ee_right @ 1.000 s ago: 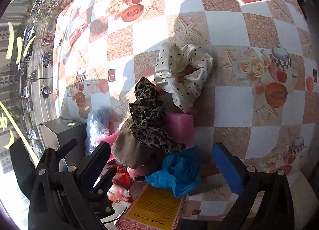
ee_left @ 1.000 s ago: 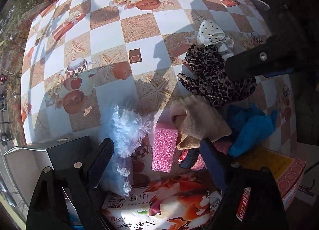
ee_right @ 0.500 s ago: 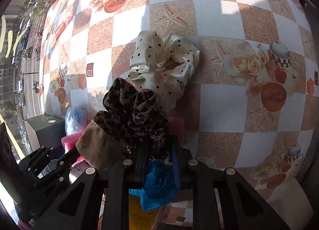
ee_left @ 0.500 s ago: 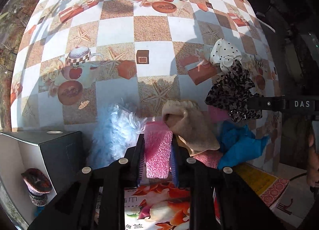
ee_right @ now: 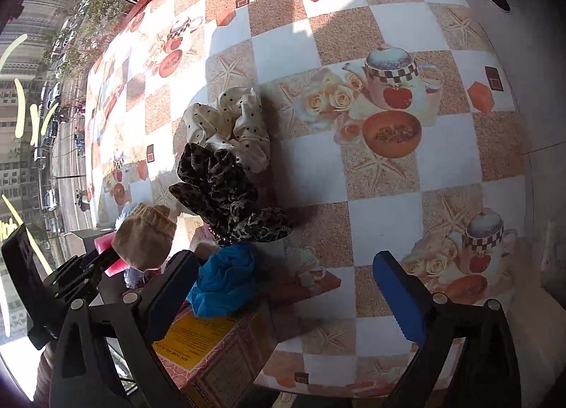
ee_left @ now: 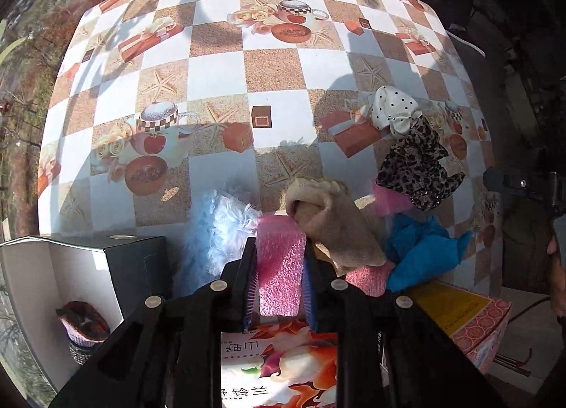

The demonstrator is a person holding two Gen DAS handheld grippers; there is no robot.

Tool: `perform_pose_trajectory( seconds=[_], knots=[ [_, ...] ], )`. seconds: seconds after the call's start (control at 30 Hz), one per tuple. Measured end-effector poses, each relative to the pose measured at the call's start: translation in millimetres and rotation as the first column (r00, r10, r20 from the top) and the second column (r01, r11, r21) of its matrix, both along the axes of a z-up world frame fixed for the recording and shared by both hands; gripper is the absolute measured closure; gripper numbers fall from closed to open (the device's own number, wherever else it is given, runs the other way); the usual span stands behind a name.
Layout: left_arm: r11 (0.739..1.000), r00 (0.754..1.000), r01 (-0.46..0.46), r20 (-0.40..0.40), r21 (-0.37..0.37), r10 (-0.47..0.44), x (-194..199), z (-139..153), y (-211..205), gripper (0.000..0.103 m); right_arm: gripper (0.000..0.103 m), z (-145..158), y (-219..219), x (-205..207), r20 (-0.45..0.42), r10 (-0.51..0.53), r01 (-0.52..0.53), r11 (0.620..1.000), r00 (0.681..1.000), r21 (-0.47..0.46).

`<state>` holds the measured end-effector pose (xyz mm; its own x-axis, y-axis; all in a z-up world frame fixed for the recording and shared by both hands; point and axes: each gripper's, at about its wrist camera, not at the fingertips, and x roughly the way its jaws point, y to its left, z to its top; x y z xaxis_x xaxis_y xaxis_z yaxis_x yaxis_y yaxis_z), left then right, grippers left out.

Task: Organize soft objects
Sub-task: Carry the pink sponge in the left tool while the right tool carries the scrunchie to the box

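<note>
Chinese characters "铃兰" on floral box (ee_left: 279, 365), yellow label (ee_right: 198, 339) print unreadable

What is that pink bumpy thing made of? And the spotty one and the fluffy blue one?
The pink bumpy thing, pinched in the left gripper, looks like foam: a matte, pebbly surface. The spotty one seems satin-like fabric, cream with black dots, since its folds shine. The fluffy blue one looks like plush or faux fur, with long wispy fibres.

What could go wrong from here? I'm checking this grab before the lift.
The left gripper is shut on the pink sponge, and the tan sock lies against it, so the sock may get dragged along. The fluffy blue cloth beside it could catch too.
</note>
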<state>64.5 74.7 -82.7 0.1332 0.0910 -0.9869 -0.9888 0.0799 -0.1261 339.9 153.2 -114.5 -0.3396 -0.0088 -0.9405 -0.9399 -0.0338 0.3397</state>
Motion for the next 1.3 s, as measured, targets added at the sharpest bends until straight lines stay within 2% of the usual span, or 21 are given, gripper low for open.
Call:
perform_pose_trajectory(
  seconds=[0.07,0.13,0.2,0.23,0.27,0.3,0.33,0.47,0.53,0.67,0.87,1.07,1.3],
  knots=[
    [1.000,1.000,0.007,-0.007,-0.008,-0.007,1.9,-1.8,-2.1,0.078,0.003,-3.7,10.0,-36.5,0.049,0.104,-0.105,0.994,0.993,0.019],
    [1.000,1.000,0.012,-0.021,-0.009,-0.012,3.7,-3.7,-3.5,0.077,0.003,-20.5,19.0,-65.8,0.094,0.183,-0.183,0.983,0.979,-0.012],
    [1.000,0.999,0.022,-0.027,-0.015,-0.023,4.3,-6.2,-5.9,0.077,0.003,-37.5,21.5,-80.1,0.150,0.228,-0.224,0.974,0.962,-0.041],
    [0.999,0.999,0.027,-0.034,-0.024,-0.027,4.3,-8.5,-6.7,0.076,0.009,-43.7,20.4,-82.9,0.197,0.237,-0.233,0.971,0.951,-0.047],
    [0.999,0.999,0.029,-0.043,-0.034,-0.030,3.5,-10.6,-7.8,0.076,0.041,-48.5,19.1,-81.9,0.222,0.237,-0.229,0.971,0.946,-0.061],
    [0.999,0.999,0.026,-0.045,-0.033,-0.028,1.8,-11.1,-9.0,0.077,0.066,-51.4,18.4,-78.0,0.199,0.218,-0.205,0.975,0.955,-0.084],
    [0.999,0.999,0.025,-0.040,-0.029,-0.026,-0.4,-10.3,-10.7,0.077,0.074,-48.7,17.7,-70.0,0.164,0.172,-0.161,0.984,0.971,-0.080],
    [1.000,0.999,0.019,-0.031,0.012,-0.019,-9.1,2.8,-19.4,0.079,0.077,-23.9,11.1,-27.4,0.015,0.031,-0.030,0.999,0.999,-0.045],
    [0.999,1.000,0.013,-0.020,0.043,-0.012,-14.0,14.1,-23.8,0.079,0.077,-12.3,4.8,-4.9,-0.047,-0.042,0.039,0.998,0.998,-0.047],
    [0.995,1.000,-0.005,-0.011,0.100,0.006,-19.9,38.8,-29.9,0.079,0.077,4.9,-11.3,20.8,-0.098,-0.132,0.129,0.991,0.986,-0.037],
    [0.989,1.000,0.016,-0.009,0.149,-0.015,-9.5,61.7,-32.4,0.079,0.077,23.4,-36.2,27.5,-0.093,-0.195,0.193,0.981,0.976,-0.024],
    [0.975,0.997,0.076,-0.021,0.206,-0.074,19.4,79.4,-33.7,0.079,0.076,39.6,-61.1,37.7,-0.090,-0.255,0.256,0.967,0.963,-0.008],
    [0.967,0.993,0.121,-0.029,0.226,-0.117,35.6,93.8,-48.7,0.079,0.076,68.5,-89.1,31.2,-0.076,-0.252,0.256,0.965,0.965,0.048]
  ],
)
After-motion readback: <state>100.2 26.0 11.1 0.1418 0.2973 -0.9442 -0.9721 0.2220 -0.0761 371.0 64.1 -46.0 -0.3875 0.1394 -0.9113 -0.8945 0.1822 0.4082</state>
